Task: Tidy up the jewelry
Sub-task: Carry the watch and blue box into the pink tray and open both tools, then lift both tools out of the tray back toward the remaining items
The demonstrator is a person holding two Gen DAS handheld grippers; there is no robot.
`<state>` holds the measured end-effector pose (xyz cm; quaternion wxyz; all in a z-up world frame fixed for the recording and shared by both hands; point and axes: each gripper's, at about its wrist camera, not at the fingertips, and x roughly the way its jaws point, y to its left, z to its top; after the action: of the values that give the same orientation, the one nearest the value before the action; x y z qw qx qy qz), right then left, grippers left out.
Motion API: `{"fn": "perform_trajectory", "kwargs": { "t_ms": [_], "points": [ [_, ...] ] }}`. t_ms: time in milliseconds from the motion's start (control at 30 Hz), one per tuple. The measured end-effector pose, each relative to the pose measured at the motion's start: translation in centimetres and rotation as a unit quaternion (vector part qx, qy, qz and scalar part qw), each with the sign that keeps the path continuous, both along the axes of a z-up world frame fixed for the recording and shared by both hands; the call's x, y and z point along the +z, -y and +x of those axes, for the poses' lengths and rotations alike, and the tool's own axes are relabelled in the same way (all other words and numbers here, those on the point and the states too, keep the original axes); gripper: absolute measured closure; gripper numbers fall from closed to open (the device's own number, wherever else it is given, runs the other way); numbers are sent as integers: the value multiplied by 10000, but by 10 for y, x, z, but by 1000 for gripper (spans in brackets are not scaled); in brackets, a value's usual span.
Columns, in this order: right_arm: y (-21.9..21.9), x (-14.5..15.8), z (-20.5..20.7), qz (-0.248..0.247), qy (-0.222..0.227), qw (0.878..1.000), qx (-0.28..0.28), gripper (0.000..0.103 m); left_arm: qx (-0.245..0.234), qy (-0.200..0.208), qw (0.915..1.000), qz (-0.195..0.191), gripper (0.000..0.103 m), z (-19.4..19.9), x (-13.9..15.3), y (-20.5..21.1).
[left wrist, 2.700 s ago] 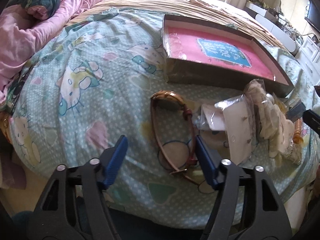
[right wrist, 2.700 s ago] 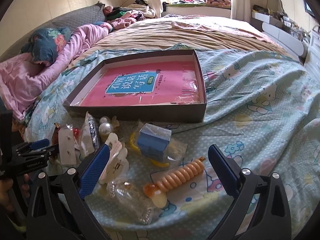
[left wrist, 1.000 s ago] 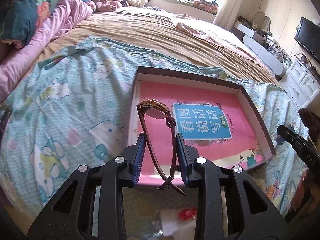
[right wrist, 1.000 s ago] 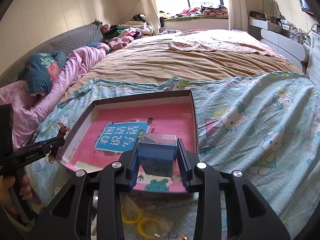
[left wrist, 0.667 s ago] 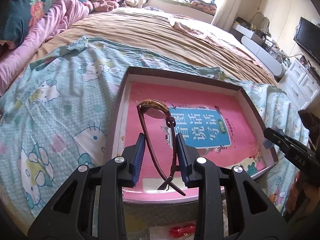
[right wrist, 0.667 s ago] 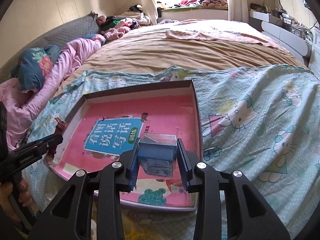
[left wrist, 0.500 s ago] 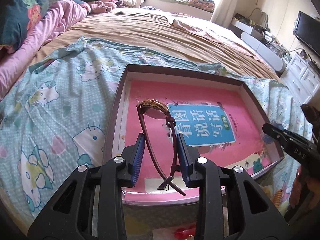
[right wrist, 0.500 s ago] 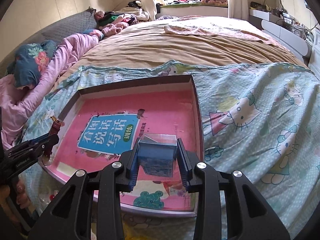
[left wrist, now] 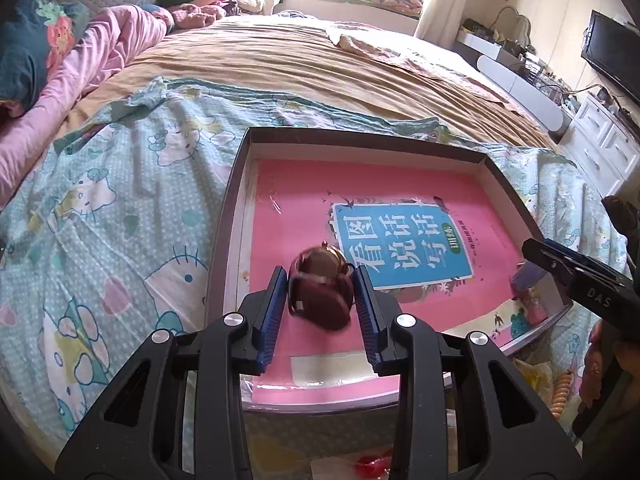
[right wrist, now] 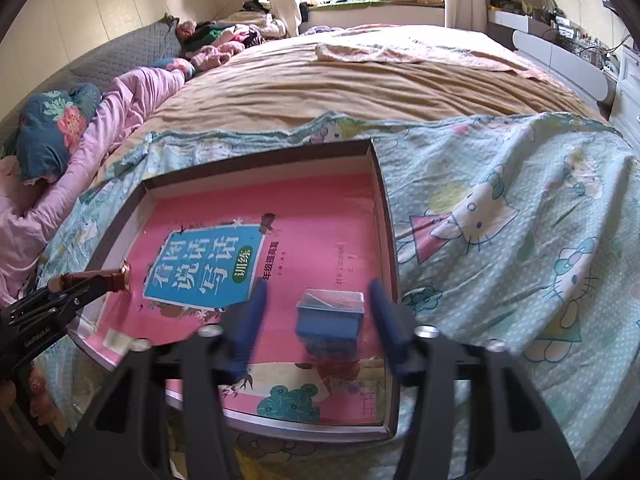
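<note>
A shallow brown box [left wrist: 224, 216] with a pink book [left wrist: 288, 200] inside lies on the bed; it also shows in the right wrist view [right wrist: 387, 224]. My left gripper [left wrist: 322, 300] has opened a little over the box's near left part; the brown-strapped gold watch [left wrist: 320, 288] is blurred between the fingers, dropping, with gaps on both sides. My right gripper [right wrist: 316, 312] is open over the box's near right part. The small blue case [right wrist: 329, 322] with a clear lid sits loose between its fingers on the book.
The box rests on a teal Hello Kitty sheet [left wrist: 120, 208]. Pink bedding and a flowered pillow [right wrist: 52, 120] lie at the left. Loose packets and an orange beaded piece [left wrist: 562, 390] lie in front of the box. White drawers [left wrist: 600, 140] stand at right.
Both grippers carried their items over the box and opened. The watch has slipped down from upright between the left fingers. The blue case has left the right fingers and lies on the book.
</note>
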<state>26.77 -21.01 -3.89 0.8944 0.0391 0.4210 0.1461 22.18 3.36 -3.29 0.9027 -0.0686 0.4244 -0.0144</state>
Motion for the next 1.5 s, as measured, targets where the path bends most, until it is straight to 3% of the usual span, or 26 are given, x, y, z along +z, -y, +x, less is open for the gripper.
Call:
{"fn": "perform_trajectory", "kwargs": {
  "t_ms": [133, 267, 333, 533, 667, 767, 867, 1133, 1500],
  "points": [
    [4, 12, -8, 28, 170, 9999, 11, 37, -23, 46, 10000, -12, 72, -3, 6, 1],
    [10, 22, -16, 80, 291, 9995, -4, 34, -17, 160, 9999, 10, 59, -9, 15, 0],
    [13, 26, -22, 147, 319, 9994, -16, 25, 1, 220, 9998, 24, 54, -11, 21, 0],
    [22, 39, -39, 249, 449, 9987, -28, 23, 82, 435, 9990, 60, 32, -22, 39, -2],
    [26, 46, -47, 290, 503, 9983, -19, 23, 324, 555, 9979, 100, 10, -30, 52, -8],
    [28, 53, -55, 311, 571, 9979, 21, 22, 390, 670, 9970, 85, 10, -38, 62, -13],
    [30, 60, -64, 352, 671, 9971, 40, 12, 427, 770, 9961, 102, 10, -47, 71, -15],
    [31, 79, -87, 434, 860, 9951, 237, 12, 451, 948, 9944, 69, 10, -70, 88, -17],
    [26, 87, -126, 314, 968, 9928, 627, 12, 430, 963, 9944, 99, 10, -95, 89, -10]
  ]
}}
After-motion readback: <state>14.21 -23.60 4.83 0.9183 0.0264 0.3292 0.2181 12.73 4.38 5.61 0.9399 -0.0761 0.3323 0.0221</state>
